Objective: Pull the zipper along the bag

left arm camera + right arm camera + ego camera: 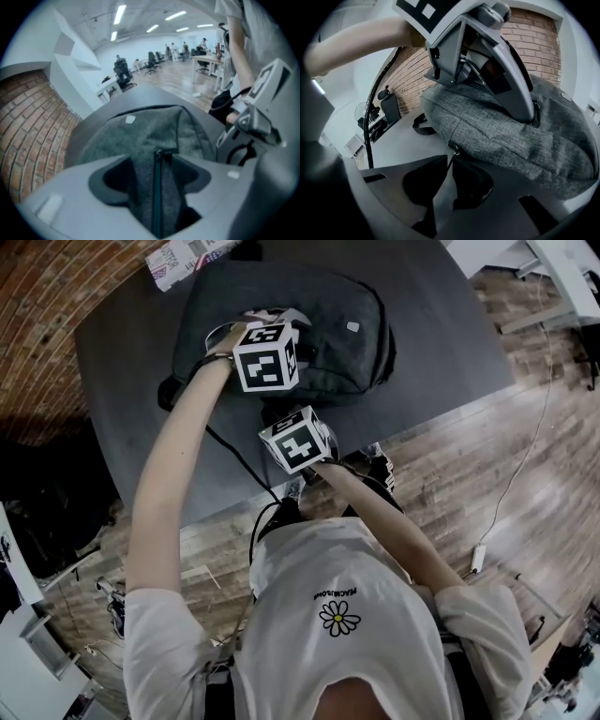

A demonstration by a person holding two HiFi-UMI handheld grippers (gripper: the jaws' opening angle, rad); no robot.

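On the dark worktop (441, 343), upper centre of the head view: grey bag (352, 320), lying flat.

Left gripper (157, 154): on top of the bag, fingers closed on a raised fold of its fabric. A dark line runs down the fold; possibly the zip track, not certain.

Right gripper (450, 161): low at the bag's near edge. Fingers narrow, a thin gap between them. The zipper pull (453, 149) hangs just ahead of the tips, at the low end of a seam, close to the worktop. Pads not seen pressing on it.

Progress, as a judgement: the bag is steadied, the pull is within reach but not gripped. The pull sits at one end of its seam; whether that is start or finish the pictures do not settle. If start, the whole run is left.

Room: bare worktop to the right of the bag and at lower left. The worktop's near edge runs just behind the right gripper. A printed carton (183, 259) lies at the bag's upper left. A cable (234, 457) trails across the lower left stretch.
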